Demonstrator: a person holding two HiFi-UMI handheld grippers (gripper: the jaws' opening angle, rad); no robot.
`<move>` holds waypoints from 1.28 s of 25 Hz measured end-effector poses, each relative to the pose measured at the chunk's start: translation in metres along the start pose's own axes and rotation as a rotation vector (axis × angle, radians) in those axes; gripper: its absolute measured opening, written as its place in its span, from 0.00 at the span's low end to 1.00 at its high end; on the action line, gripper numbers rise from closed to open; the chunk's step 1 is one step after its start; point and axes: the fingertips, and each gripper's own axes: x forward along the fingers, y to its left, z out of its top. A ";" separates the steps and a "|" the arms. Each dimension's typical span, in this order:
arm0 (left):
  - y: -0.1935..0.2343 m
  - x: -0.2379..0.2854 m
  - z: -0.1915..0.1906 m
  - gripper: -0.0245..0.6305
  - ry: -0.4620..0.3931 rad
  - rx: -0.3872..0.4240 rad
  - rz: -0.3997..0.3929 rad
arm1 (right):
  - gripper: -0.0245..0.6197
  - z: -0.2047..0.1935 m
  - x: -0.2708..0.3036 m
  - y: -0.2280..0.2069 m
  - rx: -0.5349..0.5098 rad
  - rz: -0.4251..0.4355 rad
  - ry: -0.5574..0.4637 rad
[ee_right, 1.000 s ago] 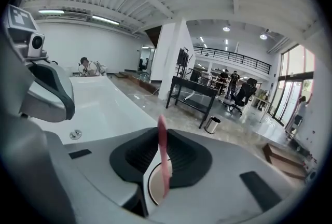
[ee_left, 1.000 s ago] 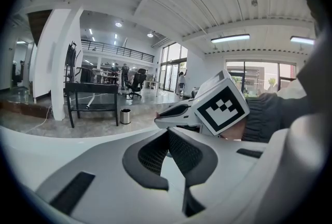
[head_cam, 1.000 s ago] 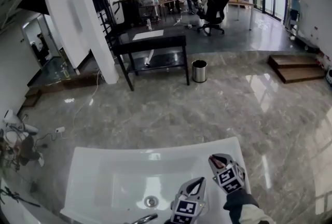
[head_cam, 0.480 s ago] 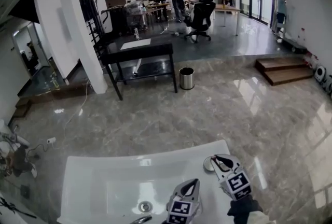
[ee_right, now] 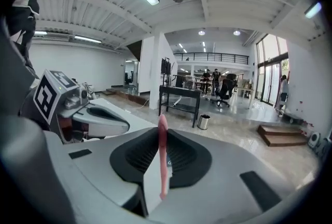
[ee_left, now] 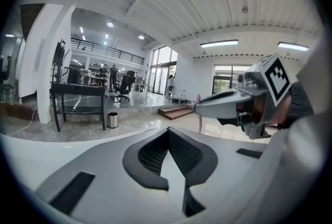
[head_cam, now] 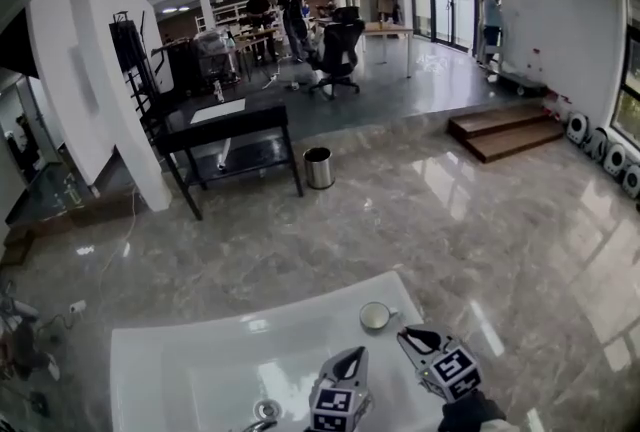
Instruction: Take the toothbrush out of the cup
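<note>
Right gripper [ee_right: 162, 132]: grey two-jaw tool with a marker cube. Its jaws are clamped on a slim pink plastic toothbrush [ee_right: 163, 161], pinched between the dark ribbed pads.
Toothbrush: upright in the right gripper's pinch, one end poking above the pad tips and the rest running down between the pads. Which end carries the bristles cannot be told. In the left gripper view it hangs thin and pink below the right gripper's tips. It is out of the cup.
Cup: small round white cup [head_cam: 376, 316], upright on the sink's flat rim. It sits just ahead of the right gripper's tips, slightly to their left, and is not touched by either tool.
Left gripper [ee_left: 168, 132]: matching grey tool with a marker cube. Its jaws are drawn together at the tips with nothing between the pads. It is just left of the right gripper, side by side and apart.
Sink: glossy white rectangular basin [head_cam: 170, 360] beneath both grippers. Its metal drain [head_cam: 266, 410] lies left of the left gripper.
Floor: polished grey marble [head_cam: 420, 210], ahead of both grippers beyond the sink.
Far ahead: black metal table [head_cam: 225, 125] and a cylindrical steel bin [head_cam: 318, 167] beside it.
Far ahead, right of the right gripper: brown wooden steps [head_cam: 500, 130].
</note>
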 end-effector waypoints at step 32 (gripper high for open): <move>0.018 -0.007 -0.012 0.04 0.065 -0.062 0.046 | 0.28 -0.110 0.088 0.026 0.080 0.106 0.247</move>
